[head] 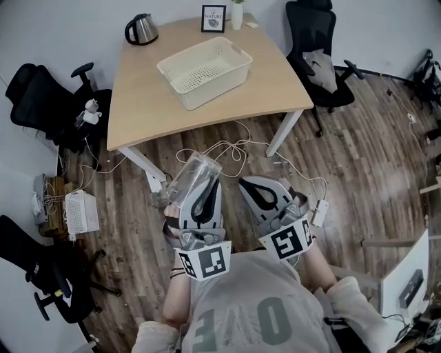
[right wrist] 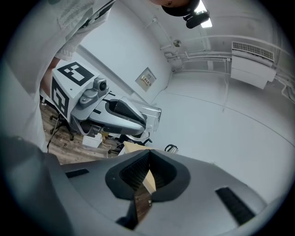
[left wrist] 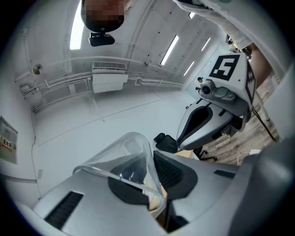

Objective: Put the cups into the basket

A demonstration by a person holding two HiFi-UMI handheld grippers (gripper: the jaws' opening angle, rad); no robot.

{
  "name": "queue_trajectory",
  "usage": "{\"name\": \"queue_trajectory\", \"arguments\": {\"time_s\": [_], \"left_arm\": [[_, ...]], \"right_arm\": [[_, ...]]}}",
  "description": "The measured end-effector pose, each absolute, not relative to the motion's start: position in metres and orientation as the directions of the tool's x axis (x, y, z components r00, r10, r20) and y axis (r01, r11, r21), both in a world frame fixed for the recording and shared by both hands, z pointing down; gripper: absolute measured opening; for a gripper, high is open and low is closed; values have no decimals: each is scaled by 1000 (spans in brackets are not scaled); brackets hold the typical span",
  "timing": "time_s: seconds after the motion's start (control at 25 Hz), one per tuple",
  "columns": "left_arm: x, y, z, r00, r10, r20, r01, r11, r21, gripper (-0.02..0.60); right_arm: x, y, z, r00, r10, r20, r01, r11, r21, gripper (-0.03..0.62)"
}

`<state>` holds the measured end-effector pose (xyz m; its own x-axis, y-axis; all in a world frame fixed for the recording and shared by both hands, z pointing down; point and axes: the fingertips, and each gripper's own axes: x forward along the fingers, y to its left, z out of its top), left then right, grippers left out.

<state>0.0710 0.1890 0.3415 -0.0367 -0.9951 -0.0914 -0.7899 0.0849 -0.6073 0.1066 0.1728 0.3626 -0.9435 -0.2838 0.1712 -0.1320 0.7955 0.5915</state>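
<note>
A clear plastic cup sits between the jaws of my left gripper, which is shut on it over the wooden floor in front of the table. In the left gripper view the cup lies on its side, squeezed between the two grey jaws. My right gripper is beside the left one, shut, with nothing in it; in the right gripper view its pads meet. The cream slotted basket stands on the light wooden table, well beyond both grippers.
On the table's far edge are a black kettle, a framed sign and a white vase. Black office chairs flank the table. Cables and a power strip lie on the floor under the table's near edge.
</note>
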Motion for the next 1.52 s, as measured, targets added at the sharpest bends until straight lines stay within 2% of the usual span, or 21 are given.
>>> {"name": "queue_trajectory", "arguments": {"time_s": [0.56, 0.88, 1.52], "left_arm": [[-52, 83, 337, 32, -995, -96, -790, 33, -612, 43], [-79, 37, 348, 42, -998, -55, -802, -1, -597, 43], [-141, -124, 337, -71, -996, -58, -808, 92, -582, 43]], "right_arm": [[-19, 66, 355, -926, -344, 156, -191, 782, 593, -2], [-43, 22, 358, -922, -346, 176, -191, 799, 569, -2], [-93, -145, 353, -945, -293, 144, -184, 842, 506, -2]]}}
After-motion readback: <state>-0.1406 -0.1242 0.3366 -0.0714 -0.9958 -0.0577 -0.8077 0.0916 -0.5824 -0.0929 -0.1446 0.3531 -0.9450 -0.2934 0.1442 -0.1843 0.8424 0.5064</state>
